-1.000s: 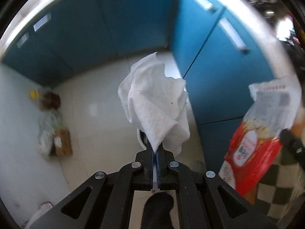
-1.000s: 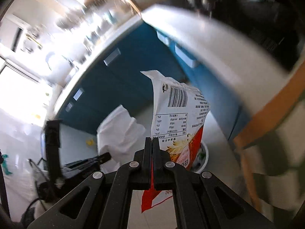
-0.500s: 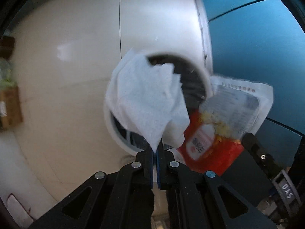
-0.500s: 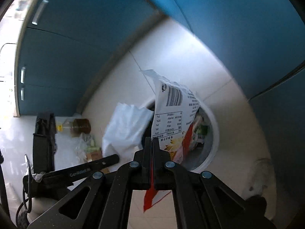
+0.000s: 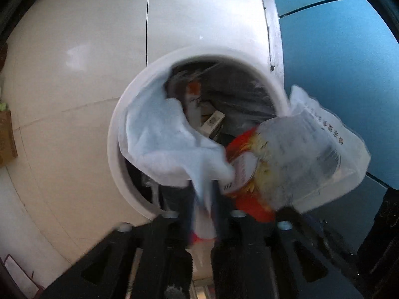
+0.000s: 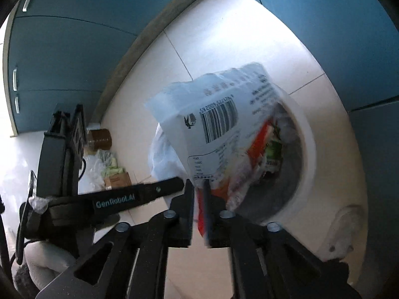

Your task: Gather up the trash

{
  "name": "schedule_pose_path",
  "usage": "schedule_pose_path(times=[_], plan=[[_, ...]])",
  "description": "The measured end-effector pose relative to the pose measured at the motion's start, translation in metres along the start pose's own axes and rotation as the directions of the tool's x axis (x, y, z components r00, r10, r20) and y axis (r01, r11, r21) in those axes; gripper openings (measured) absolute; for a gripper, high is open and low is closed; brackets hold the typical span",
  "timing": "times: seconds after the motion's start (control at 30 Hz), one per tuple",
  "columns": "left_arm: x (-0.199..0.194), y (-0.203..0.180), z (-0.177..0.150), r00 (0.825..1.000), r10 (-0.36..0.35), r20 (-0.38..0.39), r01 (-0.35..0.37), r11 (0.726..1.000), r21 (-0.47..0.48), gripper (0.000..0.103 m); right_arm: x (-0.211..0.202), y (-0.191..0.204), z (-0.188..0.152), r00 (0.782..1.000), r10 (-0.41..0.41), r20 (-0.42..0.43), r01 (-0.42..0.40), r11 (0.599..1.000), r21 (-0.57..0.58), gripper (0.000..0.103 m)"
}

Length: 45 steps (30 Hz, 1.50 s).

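Note:
A round white trash bin (image 5: pixel 117 134) with a dark liner stands on the tiled floor, several bits of trash inside; it also shows in the right wrist view (image 6: pixel 306 134). My left gripper (image 5: pixel 203 194) is open just above the bin's near rim, and the white tissue (image 5: pixel 162 139) hangs loose between its jaws over the opening. My right gripper (image 6: pixel 198 186) is open too; the red and white snack bag (image 6: pixel 224 122) tips away from it over the bin. The bag also shows in the left wrist view (image 5: pixel 294 157).
Blue cabinet doors (image 5: pixel 336 57) stand close behind the bin. A brown jar (image 6: pixel 99 139), plastic wrappers and a small cardboard box (image 6: pixel 117 180) lie on the floor to the left. The left gripper's body (image 6: pixel 112 199) crosses the right wrist view.
Both grippers moved down closer to the bin and both opened. The tissue and the snack bag have come loose and are blurred, dropping toward the bin opening.

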State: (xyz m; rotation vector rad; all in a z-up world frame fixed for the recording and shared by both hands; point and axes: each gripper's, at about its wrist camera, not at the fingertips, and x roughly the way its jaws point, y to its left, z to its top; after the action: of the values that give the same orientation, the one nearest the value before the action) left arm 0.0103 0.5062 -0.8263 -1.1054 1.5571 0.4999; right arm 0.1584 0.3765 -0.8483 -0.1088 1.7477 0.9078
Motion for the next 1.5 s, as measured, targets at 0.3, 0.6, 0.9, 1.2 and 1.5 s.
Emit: schedule_pose_path(times=[0.3, 0.6, 0.9, 1.2, 1.5], plan=[[-0.054, -0.018, -0.034, 0.979, 0.127, 0.159, -0.125, 0.992, -0.02, 0.098, -0.066, 0.011, -0.005, 0.963, -0.231, 0.136, 0.237, 0.971, -0.033, 0.085], [-0.149, -0.024, -0.12, 0.883, 0.301, 0.359, -0.314, 0.949, -0.024, 0.098, -0.117, 0.061, -0.042, 0.881, -0.42, 0.217, 0.456, 0.878, -0.149, 0.103], [-0.27, -0.038, -0.217, 0.826, 0.298, 0.478, -0.317, 0.948, -0.043, 0.098, -0.249, 0.133, -0.124, 0.832, -0.432, 0.347, 0.514, 0.836, -0.19, 0.103], [-0.388, -0.081, -0.327, 0.752, 0.239, 0.614, -0.283, 0.959, -0.027, 0.098, -0.417, 0.202, -0.218, 0.798, -0.365, 0.479, 0.503, 0.842, -0.196, 0.103], [-0.473, -0.125, -0.436, 0.702, 0.156, 0.695, -0.198, 0.98, -0.02, 0.098, -0.564, 0.235, -0.31, 0.795, -0.221, 0.564, 0.429, 0.863, -0.267, 0.103]])
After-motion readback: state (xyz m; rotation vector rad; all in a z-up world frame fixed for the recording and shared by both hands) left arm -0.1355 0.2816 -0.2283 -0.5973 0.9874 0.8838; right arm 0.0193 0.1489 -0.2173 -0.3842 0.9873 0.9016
